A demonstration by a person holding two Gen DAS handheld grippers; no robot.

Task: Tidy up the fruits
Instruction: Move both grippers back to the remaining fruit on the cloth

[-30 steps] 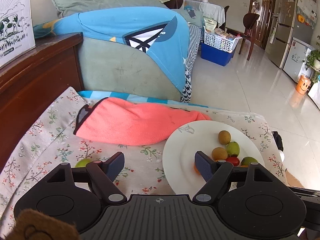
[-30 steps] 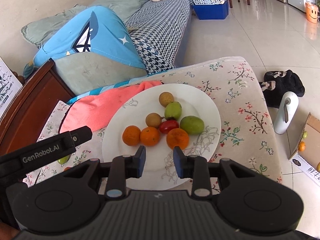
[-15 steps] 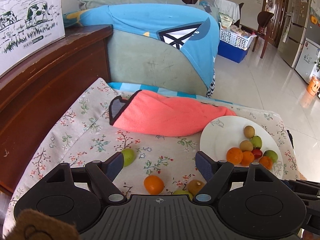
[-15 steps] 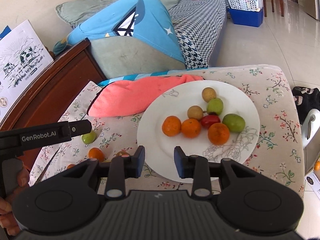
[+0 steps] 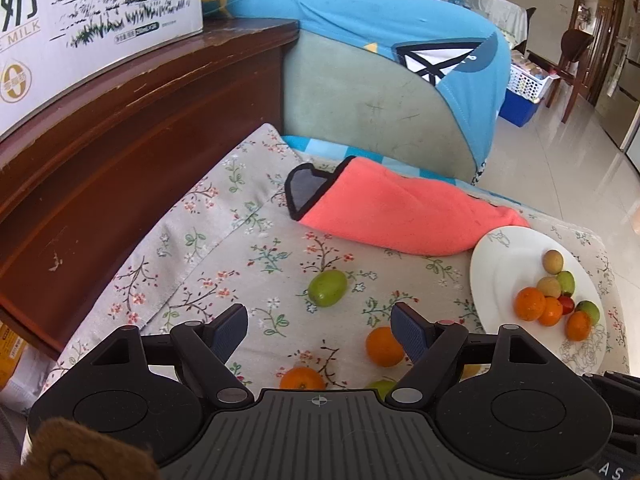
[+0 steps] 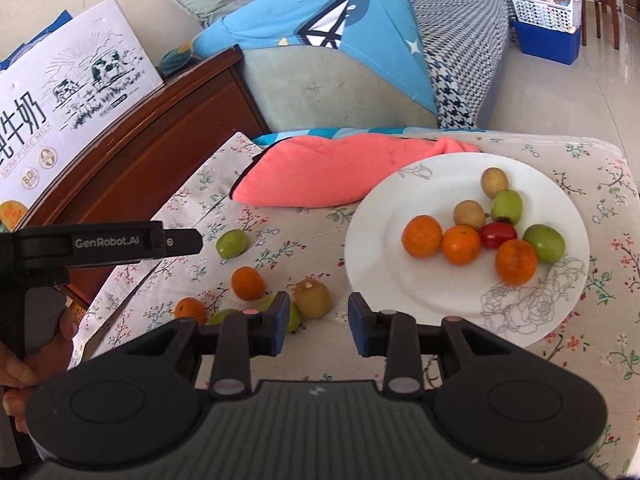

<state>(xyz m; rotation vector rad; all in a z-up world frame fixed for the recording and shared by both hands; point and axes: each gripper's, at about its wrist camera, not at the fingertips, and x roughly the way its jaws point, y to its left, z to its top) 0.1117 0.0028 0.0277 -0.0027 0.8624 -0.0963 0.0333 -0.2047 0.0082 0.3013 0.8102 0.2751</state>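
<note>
Floral cloth (image 5: 224,240), white plate (image 6: 372,240) of fruit, loose green fruit (image 5: 327,288), left tongs (image 5: 319,330) wide apart, right tongs (image 6: 318,322) apart, both empty

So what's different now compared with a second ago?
Both tongs pulled back from the white plate, the left tongs also swinging left, so loose fruit on the floral cloth now shows. Both stay open and empty; the plate's eight fruits haven't moved.

Coral towel (image 5: 404,216) along far edge of floral cushion (image 5: 224,240); milk carton (image 5: 80,20) on wooden headboard (image 5: 120,128).
</note>
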